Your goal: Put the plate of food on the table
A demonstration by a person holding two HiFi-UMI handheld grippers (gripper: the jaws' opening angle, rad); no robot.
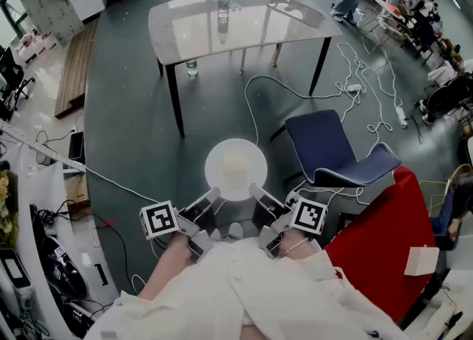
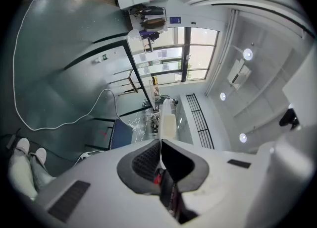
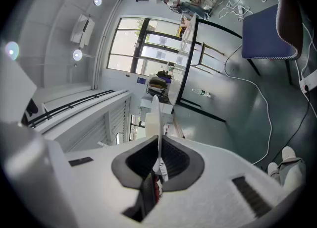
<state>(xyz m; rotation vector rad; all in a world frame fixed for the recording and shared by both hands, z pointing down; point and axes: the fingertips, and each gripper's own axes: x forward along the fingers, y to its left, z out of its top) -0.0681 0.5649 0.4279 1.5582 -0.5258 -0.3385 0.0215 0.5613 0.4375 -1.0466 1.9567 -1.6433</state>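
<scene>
The person is holding the plate (image 1: pixel 235 170) in the air over the floor, well short of the table's (image 1: pixel 251 32) near edge. The left gripper (image 1: pixel 210 201) is pinching the rim at its near-left side and the right gripper (image 1: pixel 258 194) is pinching the near-right, both sets of jaws closed tight on the thin edge. The plate is looking stiff, light and smooth, so it is probably slippery and breakable. Two opposed rim grips are seeming right, provided it is kept level — the food is showing only as a pale patch.
</scene>
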